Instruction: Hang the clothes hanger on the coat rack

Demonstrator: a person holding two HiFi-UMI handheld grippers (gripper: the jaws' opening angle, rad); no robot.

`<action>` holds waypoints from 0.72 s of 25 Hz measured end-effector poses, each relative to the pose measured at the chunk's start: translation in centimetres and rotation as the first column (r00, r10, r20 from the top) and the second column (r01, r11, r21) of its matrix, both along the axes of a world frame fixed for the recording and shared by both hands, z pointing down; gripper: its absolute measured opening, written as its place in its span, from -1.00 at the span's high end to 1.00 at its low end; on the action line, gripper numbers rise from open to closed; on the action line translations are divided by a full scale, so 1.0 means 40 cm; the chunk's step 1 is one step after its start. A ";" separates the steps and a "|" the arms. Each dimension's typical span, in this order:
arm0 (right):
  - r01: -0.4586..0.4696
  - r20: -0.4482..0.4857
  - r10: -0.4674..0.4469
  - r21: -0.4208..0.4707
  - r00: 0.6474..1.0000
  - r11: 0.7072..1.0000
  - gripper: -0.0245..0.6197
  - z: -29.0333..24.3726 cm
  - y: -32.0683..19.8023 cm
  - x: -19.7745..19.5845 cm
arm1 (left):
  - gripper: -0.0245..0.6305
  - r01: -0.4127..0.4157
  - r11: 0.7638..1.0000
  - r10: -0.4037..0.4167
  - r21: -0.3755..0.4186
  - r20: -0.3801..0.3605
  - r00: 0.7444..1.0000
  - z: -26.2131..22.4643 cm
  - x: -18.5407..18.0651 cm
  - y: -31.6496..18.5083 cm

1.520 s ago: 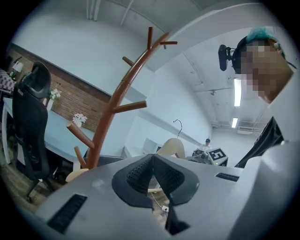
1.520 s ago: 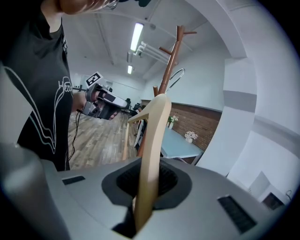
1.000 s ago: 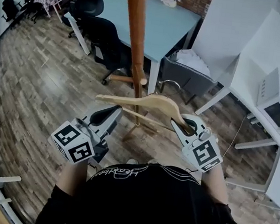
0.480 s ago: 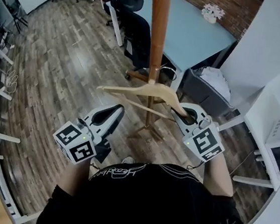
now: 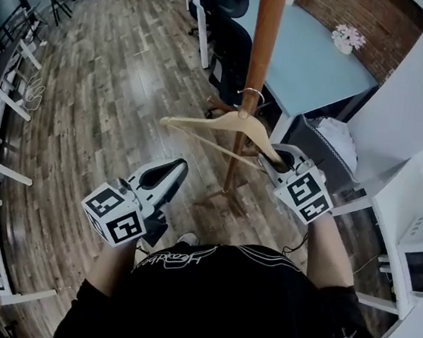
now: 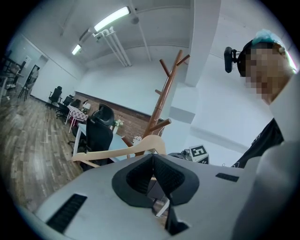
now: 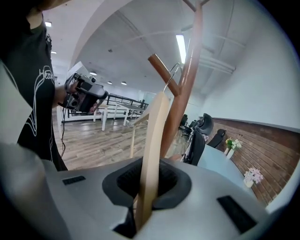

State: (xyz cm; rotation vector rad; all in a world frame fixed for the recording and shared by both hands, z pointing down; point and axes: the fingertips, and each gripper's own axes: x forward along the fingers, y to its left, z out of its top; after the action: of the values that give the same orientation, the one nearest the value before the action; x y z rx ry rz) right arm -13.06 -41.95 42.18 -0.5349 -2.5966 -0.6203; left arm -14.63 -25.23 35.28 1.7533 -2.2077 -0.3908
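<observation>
The left gripper (image 5: 172,169) is held low over the wooden floor (image 5: 106,90), its jaws pressed together with nothing between them, well apart from the hanger. The wooden clothes hanger (image 5: 215,123) hangs in the air in front of the person, roughly level, its left end free and its lower bar (image 5: 221,149) visible beneath. Its wire hook (image 5: 251,94) is up against the pole of the brown coat rack (image 5: 261,48), close to a slanted peg (image 7: 161,72); whether the hook rests on that peg cannot be told. The right gripper (image 5: 277,163) is clenched on the right end of the hanger. Behind the rack stand a black chair (image 5: 233,43) and a blue counter (image 5: 309,61) with a small pot of flowers (image 5: 348,38).
</observation>
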 end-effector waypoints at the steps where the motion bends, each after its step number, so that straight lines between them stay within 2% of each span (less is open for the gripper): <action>1: 0.004 -0.008 -0.004 -0.004 1.000 1.000 0.76 0.010 0.000 -0.005 | 0.90 0.009 1.000 -0.009 0.003 -0.001 1.000 0.002 0.001 0.004; 7: 0.023 -0.043 -0.024 -0.029 0.999 0.999 0.76 0.059 0.005 -0.015 | 0.90 0.059 0.998 -0.059 0.030 -0.015 0.998 0.020 0.002 0.036; 11: 0.024 -0.063 -0.028 -0.054 0.998 0.998 0.76 0.081 0.002 -0.026 | 0.90 0.097 0.994 -0.094 0.053 -0.051 0.994 0.043 -0.008 0.053; 18: 0.028 -0.065 -0.035 -0.103 0.997 0.994 0.76 0.096 -0.011 -0.041 | 0.90 0.133 0.990 -0.129 0.050 -0.074 0.989 0.069 -0.006 0.077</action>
State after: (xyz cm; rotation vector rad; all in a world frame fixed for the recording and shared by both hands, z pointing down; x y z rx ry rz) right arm -14.71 -42.40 46.03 -0.6197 -2.5714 -0.4739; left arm -14.89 -22.16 38.05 1.5994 -2.2894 -0.5388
